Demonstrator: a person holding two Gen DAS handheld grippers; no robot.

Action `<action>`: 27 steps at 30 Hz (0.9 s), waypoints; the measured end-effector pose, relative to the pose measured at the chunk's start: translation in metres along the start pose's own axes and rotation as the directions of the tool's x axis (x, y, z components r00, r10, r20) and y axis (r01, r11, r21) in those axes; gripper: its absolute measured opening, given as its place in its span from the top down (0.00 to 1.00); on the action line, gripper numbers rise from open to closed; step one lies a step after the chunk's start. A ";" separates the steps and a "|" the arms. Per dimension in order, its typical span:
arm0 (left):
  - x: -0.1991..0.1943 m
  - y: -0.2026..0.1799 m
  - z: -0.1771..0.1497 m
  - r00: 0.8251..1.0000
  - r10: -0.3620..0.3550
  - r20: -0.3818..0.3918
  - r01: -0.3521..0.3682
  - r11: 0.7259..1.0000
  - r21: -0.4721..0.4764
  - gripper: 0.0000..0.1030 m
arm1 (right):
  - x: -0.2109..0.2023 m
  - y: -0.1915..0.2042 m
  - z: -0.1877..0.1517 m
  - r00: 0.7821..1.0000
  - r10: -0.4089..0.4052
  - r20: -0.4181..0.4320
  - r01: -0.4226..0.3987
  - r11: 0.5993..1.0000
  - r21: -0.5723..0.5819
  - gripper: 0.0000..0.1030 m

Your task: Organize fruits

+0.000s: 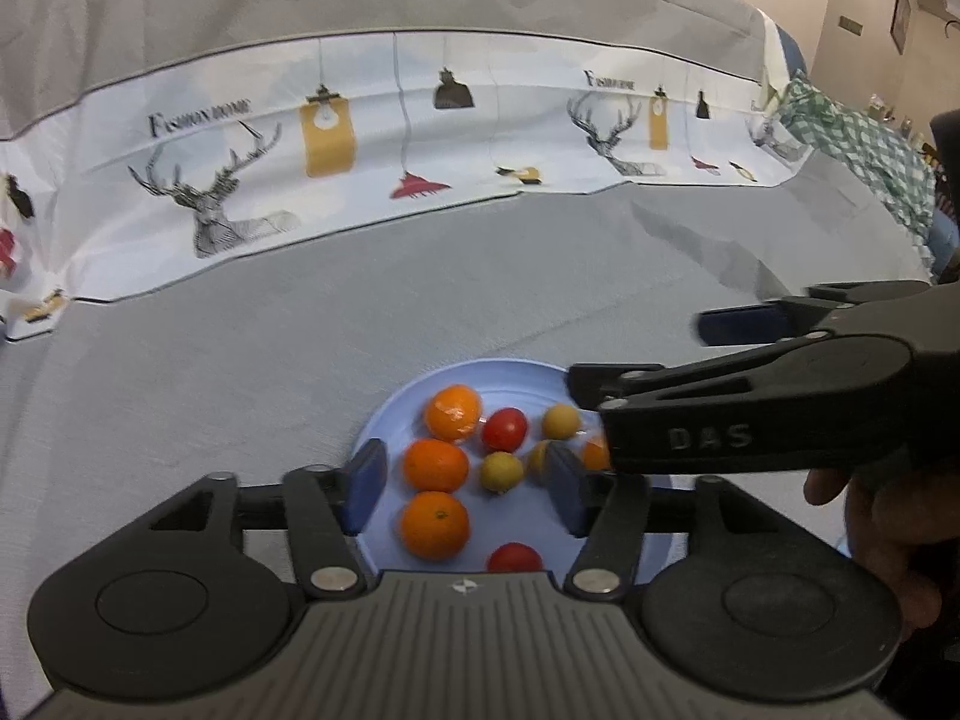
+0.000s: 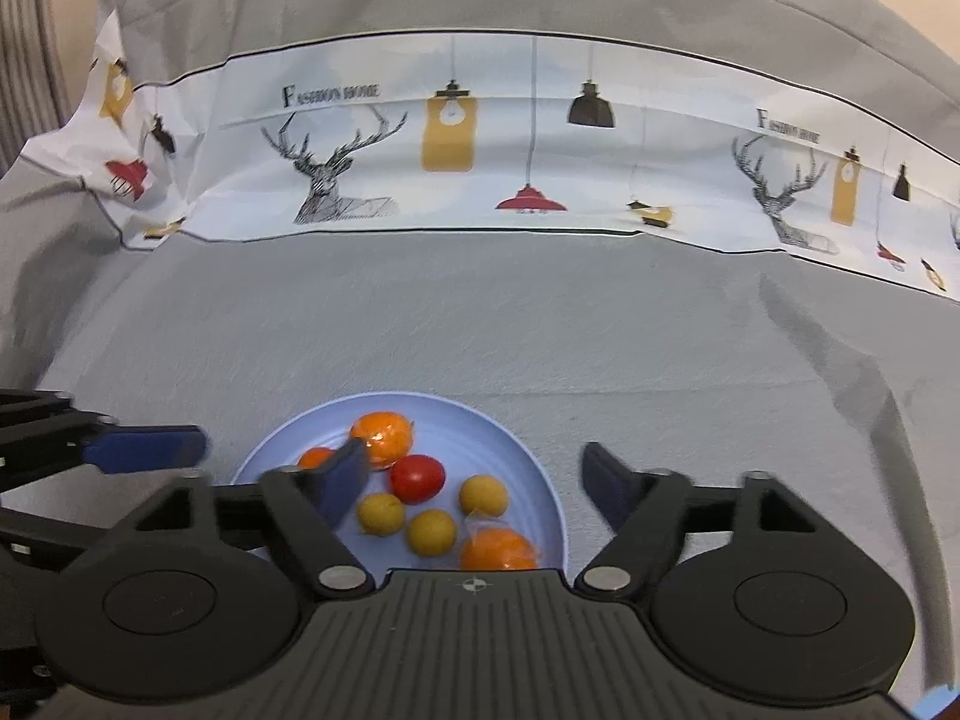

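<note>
Left tool [image 1: 465,483]: blue-padded fingers spread, nothing pinched. It hangs over the near part of the round pale-blue plate [image 1: 516,375]; two oranges lie in the gap between the pads but are not touched.

Right tool [image 2: 474,480]: fingers spread wide, nothing pinched. Its left pad stands over the plate, its right pad [image 2: 606,483] outside the rim over the cloth. In the left wrist view it reaches in from the right, above the plate's right side, with a person's hand [image 1: 882,534] behind it.

Fruit, all on the plate:
- three plain oranges [image 1: 435,525] in a row on the plate's left side, far to near
- one orange in clear wrap [image 2: 498,549] at the right, near rim
- two red cherry tomatoes [image 1: 504,429], one mid-plate, one at the near rim
- three small round yellow fruits [image 2: 431,531] right of centre, close together

The plate sits on a surface covered in grey cloth [image 2: 480,312]. Along the far edge lies a white printed cloth band [image 2: 480,138] with deer heads and hanging lamps.
</note>
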State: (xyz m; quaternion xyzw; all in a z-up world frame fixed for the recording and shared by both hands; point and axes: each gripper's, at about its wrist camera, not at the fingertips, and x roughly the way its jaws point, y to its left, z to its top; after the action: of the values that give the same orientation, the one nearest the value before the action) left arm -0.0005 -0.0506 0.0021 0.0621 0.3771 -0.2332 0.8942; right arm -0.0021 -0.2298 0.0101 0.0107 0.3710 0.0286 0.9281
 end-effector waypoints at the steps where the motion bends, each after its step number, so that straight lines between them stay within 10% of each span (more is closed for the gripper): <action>1: -0.002 0.001 0.000 1.000 0.007 0.000 -0.007 1.000 0.000 0.29 | -0.001 -0.002 0.000 1.000 -0.002 -0.001 0.002 1.000 0.007 0.07; 27: -0.053 0.004 -0.045 0.968 0.146 -0.202 -0.181 0.969 -0.167 0.00 | -0.055 -0.007 -0.038 0.997 -0.010 -0.081 0.021 0.991 0.134 0.01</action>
State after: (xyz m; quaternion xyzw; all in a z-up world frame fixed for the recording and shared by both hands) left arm -0.0595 -0.0144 0.0071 0.0317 0.4734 -0.1155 0.8727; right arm -0.0679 -0.2401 0.0196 0.0695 0.4093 -0.0032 0.9098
